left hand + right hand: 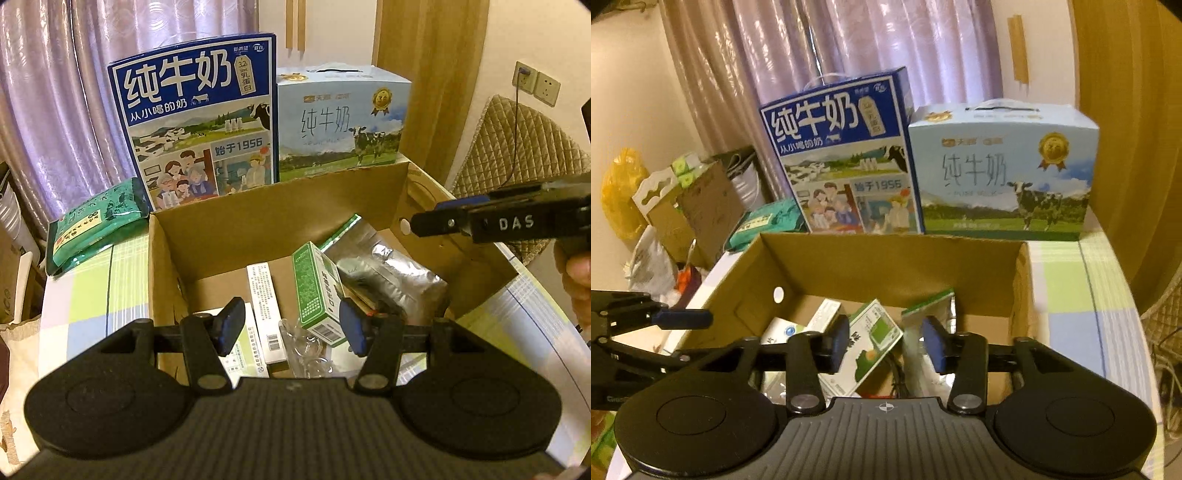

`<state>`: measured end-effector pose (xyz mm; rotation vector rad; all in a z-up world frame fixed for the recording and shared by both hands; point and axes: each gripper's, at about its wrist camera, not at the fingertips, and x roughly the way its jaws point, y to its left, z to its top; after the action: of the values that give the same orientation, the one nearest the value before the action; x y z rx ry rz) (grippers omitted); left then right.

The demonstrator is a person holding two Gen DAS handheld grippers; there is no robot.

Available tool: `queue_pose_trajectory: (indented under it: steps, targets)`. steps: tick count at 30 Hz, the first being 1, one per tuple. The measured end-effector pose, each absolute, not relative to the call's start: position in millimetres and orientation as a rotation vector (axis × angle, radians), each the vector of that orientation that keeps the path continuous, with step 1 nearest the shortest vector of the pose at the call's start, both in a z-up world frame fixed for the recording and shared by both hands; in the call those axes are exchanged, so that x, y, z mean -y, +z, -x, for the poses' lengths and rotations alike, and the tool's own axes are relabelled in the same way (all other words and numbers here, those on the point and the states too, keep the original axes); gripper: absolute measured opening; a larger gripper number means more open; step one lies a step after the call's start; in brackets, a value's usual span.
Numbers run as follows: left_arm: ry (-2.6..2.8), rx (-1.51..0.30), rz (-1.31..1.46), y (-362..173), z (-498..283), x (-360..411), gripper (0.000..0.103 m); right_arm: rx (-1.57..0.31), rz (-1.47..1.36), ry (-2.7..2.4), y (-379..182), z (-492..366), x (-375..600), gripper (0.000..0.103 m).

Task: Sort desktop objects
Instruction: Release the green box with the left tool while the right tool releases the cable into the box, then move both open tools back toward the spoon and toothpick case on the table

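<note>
Both claws hang over the open cardboard box (280, 218) on the checked surface (96, 288). The left claw (291, 326) has its blue pads spread wide, nothing between them. The right claw (884, 345) is parted too, and empty.

Down in the box, a green-and-white carton (317, 291) leans against a crumpled silver foil pouch (388, 273) on the right. Just left of the carton lies a slim white box (267, 314), with some clear plastic packaging (306, 347) at the near edge.

Outside the box, a green tea packet (96, 225) lies just beside its far-left corner. Behind the far wall stand two milk cases: a tall dark-blue one (199, 129) on the left, a pale-blue one (343, 122) beside it on the right. Purple curtains (74, 74) close off the back.
</note>
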<state>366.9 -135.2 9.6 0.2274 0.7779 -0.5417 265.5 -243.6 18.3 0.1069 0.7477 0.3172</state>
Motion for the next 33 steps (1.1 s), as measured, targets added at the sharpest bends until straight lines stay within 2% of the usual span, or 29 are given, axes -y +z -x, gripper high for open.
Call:
queue_pose_trajectory:
  steps: [13,19,21,24,28,30,33]
  targets:
    - [-0.542,-0.783,-0.213,18.9,-321.7,124.9,0.053,-0.727,-0.044,0.317,29.8,-198.5,255.5,0.056]
    - [-0.543,-0.771,-0.232,31.4,-292.5,121.8,0.061,-0.718,-0.035,0.314,42.3,-164.0,261.4,0.069]
    - [-0.544,-0.766,-0.235,35.1,-283.1,120.3,0.063,-0.716,-0.037,0.316,46.9,-152.7,262.7,0.078]
    - [-0.542,-0.760,-0.235,40.8,-268.9,118.5,0.068,-0.704,-0.039,0.316,53.3,-135.7,266.5,0.084]
    - [-0.544,-0.755,-0.230,46.7,-250.4,115.3,0.071,-0.711,-0.040,0.309,57.9,-116.4,271.6,0.090]
    - [-0.550,-0.751,-0.234,48.3,-240.4,113.5,0.080,-0.716,-0.042,0.306,58.3,-107.6,275.9,0.092]
    - [-0.560,-0.751,-0.248,47.6,-226.1,112.1,0.083,-0.731,-0.041,0.300,53.9,-92.4,280.2,0.096]
